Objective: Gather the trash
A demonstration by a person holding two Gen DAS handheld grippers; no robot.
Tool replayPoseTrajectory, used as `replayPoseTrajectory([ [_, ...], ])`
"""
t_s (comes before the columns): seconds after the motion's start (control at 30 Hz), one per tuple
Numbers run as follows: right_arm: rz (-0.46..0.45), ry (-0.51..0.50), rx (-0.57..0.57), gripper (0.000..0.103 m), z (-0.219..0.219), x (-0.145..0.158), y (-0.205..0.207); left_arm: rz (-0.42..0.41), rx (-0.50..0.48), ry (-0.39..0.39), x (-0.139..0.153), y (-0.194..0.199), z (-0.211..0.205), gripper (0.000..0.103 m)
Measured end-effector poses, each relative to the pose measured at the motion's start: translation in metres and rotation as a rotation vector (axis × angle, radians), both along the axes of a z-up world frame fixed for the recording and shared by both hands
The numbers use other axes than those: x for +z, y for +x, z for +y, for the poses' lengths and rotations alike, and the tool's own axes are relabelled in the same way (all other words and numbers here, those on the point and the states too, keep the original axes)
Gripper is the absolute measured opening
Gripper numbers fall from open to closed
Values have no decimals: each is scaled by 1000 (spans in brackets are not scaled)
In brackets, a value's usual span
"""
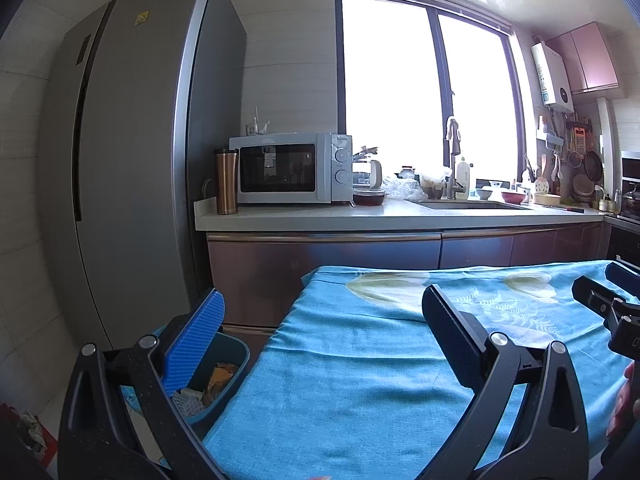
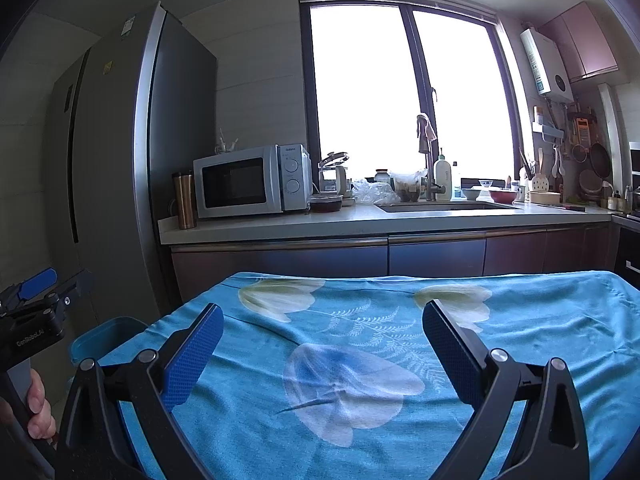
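Blue plastic trash bin (image 1: 224, 376), holding crumpled paper scraps, sits below the cloth-covered tabletop (image 1: 360, 380) edge, nearest the left gripper (image 1: 320, 344). Both the left and the right gripper (image 2: 322, 354) hold their fingers wide apart, empty; no trash shows on the cloth.

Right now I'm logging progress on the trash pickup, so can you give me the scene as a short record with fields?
left gripper: open, holding nothing
right gripper: open, holding nothing
table: blue flowered cloth, no trash visible on it
bin: blue, beside the table's left edge, paper scraps inside
background: counter with microwave and sink
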State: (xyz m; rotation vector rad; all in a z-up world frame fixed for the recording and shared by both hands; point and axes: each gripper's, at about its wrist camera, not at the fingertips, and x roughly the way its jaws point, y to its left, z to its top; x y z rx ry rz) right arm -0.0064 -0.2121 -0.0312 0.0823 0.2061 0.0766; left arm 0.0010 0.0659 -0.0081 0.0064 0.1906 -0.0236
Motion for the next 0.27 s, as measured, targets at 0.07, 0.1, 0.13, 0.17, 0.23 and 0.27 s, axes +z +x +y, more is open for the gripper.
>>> replayPoseTrajectory([
  [0.07, 13, -2, -7, 96, -4, -1, 3, 49, -28, -4, -2, 9, -5, 97],
  [0.1, 19, -5, -16, 96, -7, -1, 4, 80, -44, -8, -3, 16, -8, 97],
  [0.13, 25, -5, -23, 96, -11, -2, 5, 119, -66, -15, -5, 25, -11, 97],
  [0.17, 35, -4, -32, 96, -16, -3, 6, 158, -86, -21, -7, 34, -14, 97],
  [0.23, 64, 4, -47, 96, -28, -4, 11, 226, -101, -26, -12, 54, -22, 97],
  [0.27, 83, 9, -57, 96, -35, -5, 14, 259, -108, -23, -15, 65, -27, 97],
])
